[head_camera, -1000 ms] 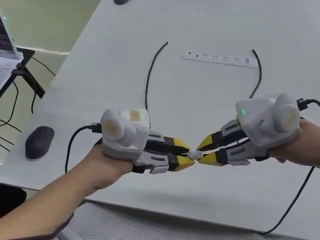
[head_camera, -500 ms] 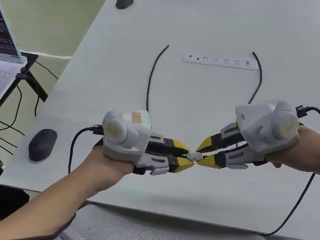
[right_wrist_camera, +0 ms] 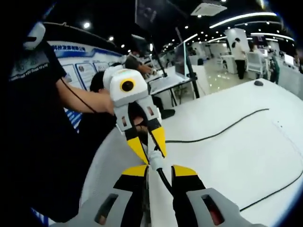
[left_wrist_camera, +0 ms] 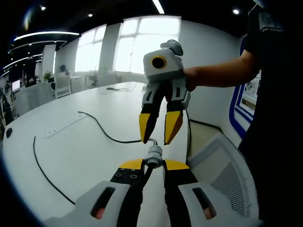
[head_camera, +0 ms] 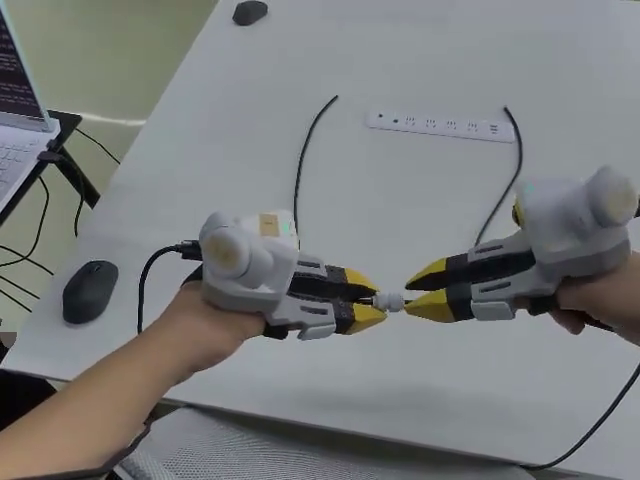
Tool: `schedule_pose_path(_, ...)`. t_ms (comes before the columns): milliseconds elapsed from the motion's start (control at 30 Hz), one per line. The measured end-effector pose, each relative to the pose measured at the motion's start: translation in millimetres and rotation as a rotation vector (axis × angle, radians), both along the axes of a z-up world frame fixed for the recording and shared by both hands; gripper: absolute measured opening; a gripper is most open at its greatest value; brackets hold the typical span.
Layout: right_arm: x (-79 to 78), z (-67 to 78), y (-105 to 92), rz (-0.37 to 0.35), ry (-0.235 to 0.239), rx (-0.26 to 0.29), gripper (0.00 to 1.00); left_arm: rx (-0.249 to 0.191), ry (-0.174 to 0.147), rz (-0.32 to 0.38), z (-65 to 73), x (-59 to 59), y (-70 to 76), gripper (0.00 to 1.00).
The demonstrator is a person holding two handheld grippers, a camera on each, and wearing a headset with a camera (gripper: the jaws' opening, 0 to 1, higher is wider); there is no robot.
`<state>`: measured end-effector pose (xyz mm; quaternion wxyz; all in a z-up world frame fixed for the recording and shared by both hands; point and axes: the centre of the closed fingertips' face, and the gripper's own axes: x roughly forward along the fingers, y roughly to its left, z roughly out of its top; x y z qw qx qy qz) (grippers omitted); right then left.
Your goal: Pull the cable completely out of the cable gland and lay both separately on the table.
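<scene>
At bottom centre, the left gripper (left_wrist_camera: 154, 165) pinches a grey cable gland (left_wrist_camera: 154, 155) between its yellow-tipped jaws. From upper centre, a hand (left_wrist_camera: 192, 78) points the right gripper (left_wrist_camera: 159, 137) down, jaws parted, just above the gland. A black cord (left_wrist_camera: 102, 130) curves across the white table (left_wrist_camera: 80, 158) at left.

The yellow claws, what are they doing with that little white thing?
A person holds one gripper in each hand above the white table. The left gripper pinches a small white cable gland at its tips. A thin black cable runs from the gland back between the right gripper's jaws, which stand apart. Gland and cable are up in the air, not yet laid down.
</scene>
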<state>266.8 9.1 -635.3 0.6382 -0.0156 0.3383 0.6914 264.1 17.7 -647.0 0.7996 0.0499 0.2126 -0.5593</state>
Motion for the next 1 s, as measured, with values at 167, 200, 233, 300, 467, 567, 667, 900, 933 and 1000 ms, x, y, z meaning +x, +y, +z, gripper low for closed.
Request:
schedule_pose_path(167,-2.3,1.2,5.7,0.021,0.084,0.020,0.15,0.015,-0.006,-0.010,-2.7,-0.4,0.6,0.15)
schedule_pose_path(200,-2.4,1.0,6.5,0.023,0.096,0.020,0.16,0.021,-0.013,-0.013,-3.1,-0.3,0.6,0.15)
schedule_pose_path(233,-1.2,0.2,7.7,0.032,0.085,0.027,0.17,0.028,-0.015,-0.013,-3.7,0.0,1.1,0.15)
schedule_pose_path(300,-4.9,-1.2,8.2,0.050,0.114,0.017,0.16,0.029,-0.016,-0.009,-3.6,0.6,1.5,0.15)
schedule_pose_path(467,-7.5,-3.2,10.0,0.077,0.154,0.014,0.16,0.021,-0.017,-0.006,-0.4,1.4,1.5,0.16)
schedule_pose_path(567,-7.7,-3.3,10.6,0.086,0.188,0.019,0.15,0.018,-0.015,-0.007,0.9,1.5,1.9,0.16)
schedule_pose_path(667,-9.4,-3.0,11.9,0.096,0.230,0.026,0.12,0.015,-0.003,-0.010,2.0,0.5,1.1,0.16)
schedule_pose_path(900,-11.6,-5.2,13.7,0.112,0.280,0.020,0.09,0.019,0.004,-0.017,1.5,2.7,1.7,0.16)
schedule_pose_path(933,-11.9,-5.2,13.5,0.113,0.282,0.021,0.09,0.020,-0.002,-0.021,1.8,2.8,1.4,0.16)
schedule_pose_path(1000,-12.5,-5.5,13.1,0.121,0.275,0.020,0.09,0.019,-0.001,-0.025,1.2,2.6,1.4,0.16)
